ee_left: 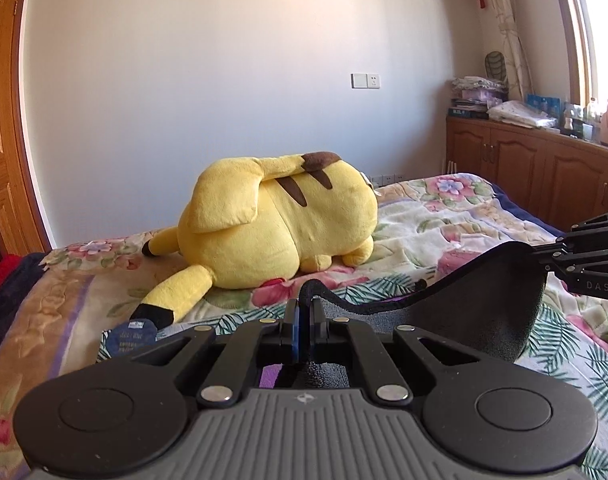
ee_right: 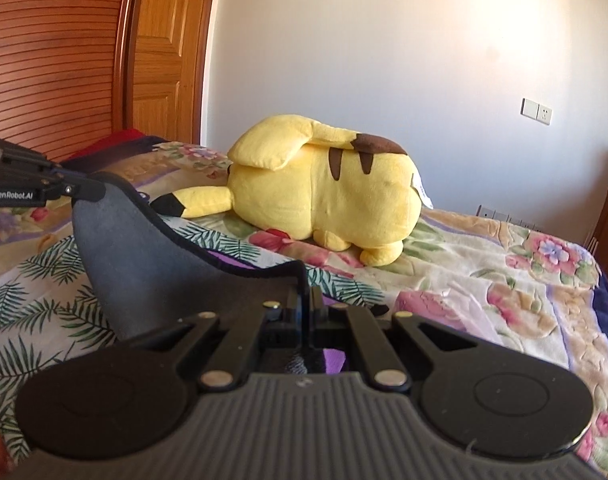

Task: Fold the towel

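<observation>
The towel (ee_left: pixel 479 296) is dark grey with a black hem and a purple side showing below. It hangs lifted above the bed between both grippers and sags in the middle. My left gripper (ee_left: pixel 304 300) is shut on one top corner. My right gripper (ee_right: pixel 305 292) is shut on the other top corner; it also shows at the right edge of the left wrist view (ee_left: pixel 551 258). The towel (ee_right: pixel 152 264) stretches left in the right wrist view to the left gripper (ee_right: pixel 84 190).
A big yellow plush toy (ee_left: pixel 280 220) lies on the floral bedspread (ee_left: pixel 423 216) just beyond the towel. A wooden cabinet (ee_left: pixel 535 168) with clutter stands at the right under the window. A wooden door (ee_right: pixel 164 48) stands at the left. A round dark tag (ee_left: pixel 132 338) lies on the bed.
</observation>
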The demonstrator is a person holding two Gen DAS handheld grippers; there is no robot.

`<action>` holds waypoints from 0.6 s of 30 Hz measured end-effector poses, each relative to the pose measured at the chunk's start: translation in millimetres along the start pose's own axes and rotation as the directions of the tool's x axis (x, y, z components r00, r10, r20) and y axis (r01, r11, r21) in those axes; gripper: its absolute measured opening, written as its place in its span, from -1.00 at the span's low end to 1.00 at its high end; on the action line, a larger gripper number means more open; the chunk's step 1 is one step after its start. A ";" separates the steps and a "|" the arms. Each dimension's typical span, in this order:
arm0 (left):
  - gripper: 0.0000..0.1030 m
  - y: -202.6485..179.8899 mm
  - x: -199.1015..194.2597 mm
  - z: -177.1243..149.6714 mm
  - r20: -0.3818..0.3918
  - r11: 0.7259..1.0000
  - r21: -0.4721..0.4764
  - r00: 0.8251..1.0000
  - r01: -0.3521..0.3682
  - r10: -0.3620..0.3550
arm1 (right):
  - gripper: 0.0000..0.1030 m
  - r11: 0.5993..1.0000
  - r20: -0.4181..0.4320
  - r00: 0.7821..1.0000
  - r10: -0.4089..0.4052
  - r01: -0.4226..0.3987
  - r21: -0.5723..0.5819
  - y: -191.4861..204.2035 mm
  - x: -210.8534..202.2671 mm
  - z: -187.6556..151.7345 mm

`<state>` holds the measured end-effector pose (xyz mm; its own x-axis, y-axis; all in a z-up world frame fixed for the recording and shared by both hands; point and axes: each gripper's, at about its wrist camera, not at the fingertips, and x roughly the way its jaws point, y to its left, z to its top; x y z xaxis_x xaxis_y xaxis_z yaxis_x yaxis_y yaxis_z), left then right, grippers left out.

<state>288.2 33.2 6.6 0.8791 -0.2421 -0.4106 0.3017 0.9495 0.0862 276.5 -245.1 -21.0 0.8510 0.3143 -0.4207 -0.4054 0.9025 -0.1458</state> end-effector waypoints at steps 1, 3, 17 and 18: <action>-1.00 0.4 2.7 1.2 0.002 1.000 -0.001 1.000 -0.002 0.002 | -0.93 1.000 0.003 1.000 -0.004 0.004 -0.002 -0.6 2.2 1.6; -1.00 1.4 9.7 2.4 0.003 1.000 0.000 1.000 -0.006 0.006 | -0.93 1.000 0.007 1.000 -0.011 0.011 0.001 -2.8 7.5 4.8; -1.00 24.4 52.8 1.4 -0.010 0.996 0.001 0.996 -0.087 0.087 | -0.93 0.998 0.010 0.998 -0.059 0.059 -0.016 -13.6 45.2 12.1; -1.00 25.0 55.3 1.6 -0.006 0.996 0.001 0.996 -0.093 0.093 | -0.93 0.998 0.012 0.998 -0.062 0.062 -0.021 -14.0 47.9 12.3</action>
<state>345.0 43.2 -12.4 0.9009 -0.1517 -0.4067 0.2193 0.9677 0.1247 327.0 -239.0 -28.1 0.8782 0.2614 -0.4004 -0.3586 0.9139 -0.1900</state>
